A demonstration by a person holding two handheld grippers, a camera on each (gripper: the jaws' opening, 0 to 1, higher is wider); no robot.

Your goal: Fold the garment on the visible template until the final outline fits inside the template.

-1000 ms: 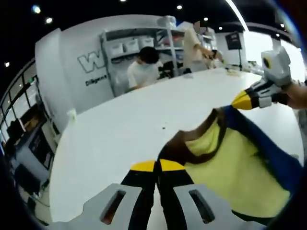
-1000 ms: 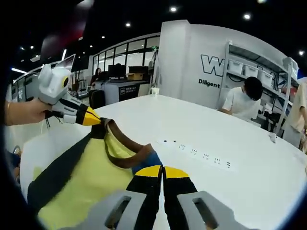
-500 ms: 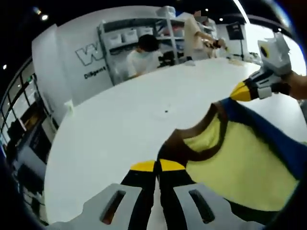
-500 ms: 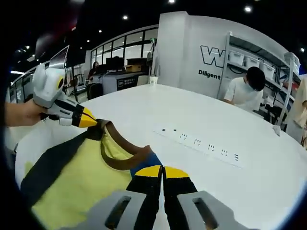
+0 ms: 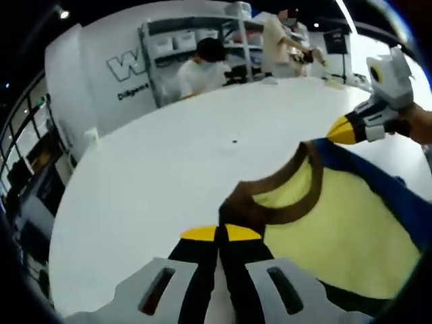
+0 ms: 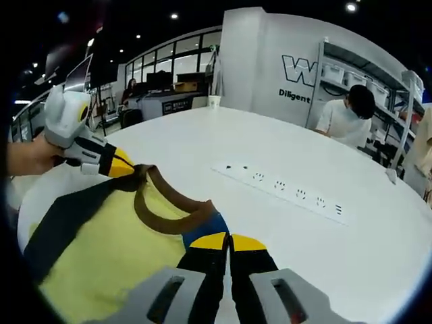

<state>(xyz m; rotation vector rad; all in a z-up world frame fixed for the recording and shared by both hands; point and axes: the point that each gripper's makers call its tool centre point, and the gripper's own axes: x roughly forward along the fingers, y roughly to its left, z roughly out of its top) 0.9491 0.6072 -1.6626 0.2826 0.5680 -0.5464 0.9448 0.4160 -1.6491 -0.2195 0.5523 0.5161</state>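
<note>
The left claw (image 5: 220, 233) has its yellow-tipped jaws pressed together on the brown collar band of the garment (image 5: 337, 229), at one shoulder. In the left gripper view the cloth spreads away to the right, yellow in the body with a blue strip along its far edge, held up off the white counter (image 5: 169, 169). Further right, the right claw (image 6: 228, 241) is closed in the same way on the other shoulder, where a blue patch meets the collar. The neckline sags in a loop between the two claws.

No template outline can be made out on the counter in either view, so where the garment must land is a guess from here. That is the first risk: laying it down off the mark, or askew.

The second is the grip. Each claw appears to have only a narrow bite of collar edge, and a quick swing or a pull apart could tear the cloth free on one side.

The third lies on the right: a white power strip (image 6: 283, 194) sits on the counter beyond the right claw, and a trailing hem could drape over it.
</note>
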